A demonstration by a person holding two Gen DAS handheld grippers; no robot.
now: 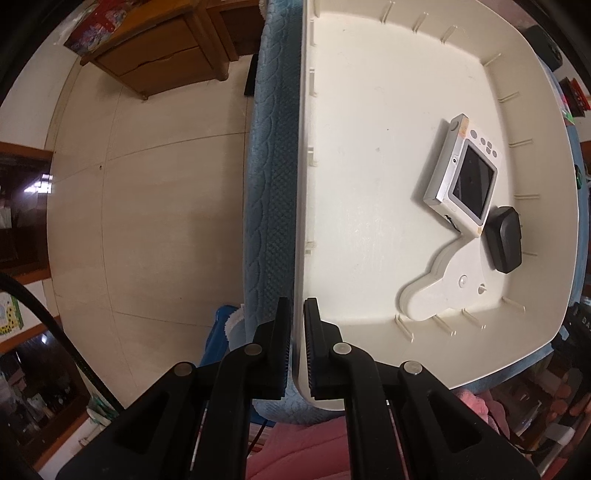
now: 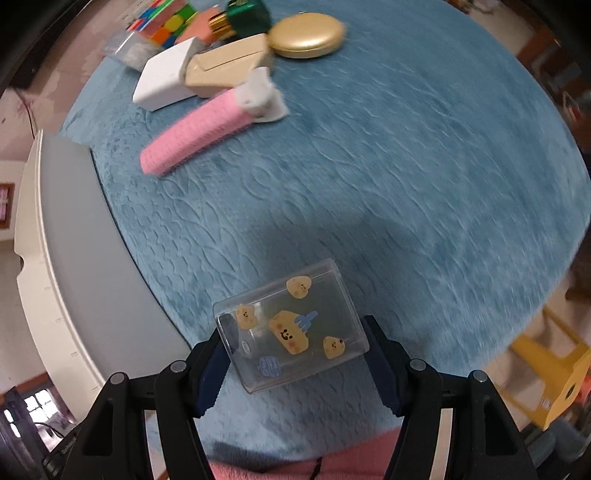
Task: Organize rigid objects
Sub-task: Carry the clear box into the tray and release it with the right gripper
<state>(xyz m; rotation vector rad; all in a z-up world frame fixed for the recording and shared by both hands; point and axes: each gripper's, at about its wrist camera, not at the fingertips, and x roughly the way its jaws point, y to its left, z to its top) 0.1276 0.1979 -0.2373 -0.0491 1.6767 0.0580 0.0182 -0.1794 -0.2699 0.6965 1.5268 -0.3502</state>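
A: Where's the box [image 2: 291, 326]?

B: Above the blue cloth [image 2: 369, 166], clamped in the right tongs [image 2: 295, 363]. Left tongs [image 1: 295, 347] pinch the tray [image 1: 369, 110] wall.

A: Advice?

B: Keep it level, then set it down beside the camera [image 1: 461, 173].

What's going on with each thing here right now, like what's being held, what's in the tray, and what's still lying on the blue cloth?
left gripper: shut on the tray rim.
tray: gripped at its edge.
camera: lying in tray, screen up.
black case: in tray.
right gripper: shut on the clear box.
clear box: closed, held.
pink roller: lying on cloth.
gold compact: closed.
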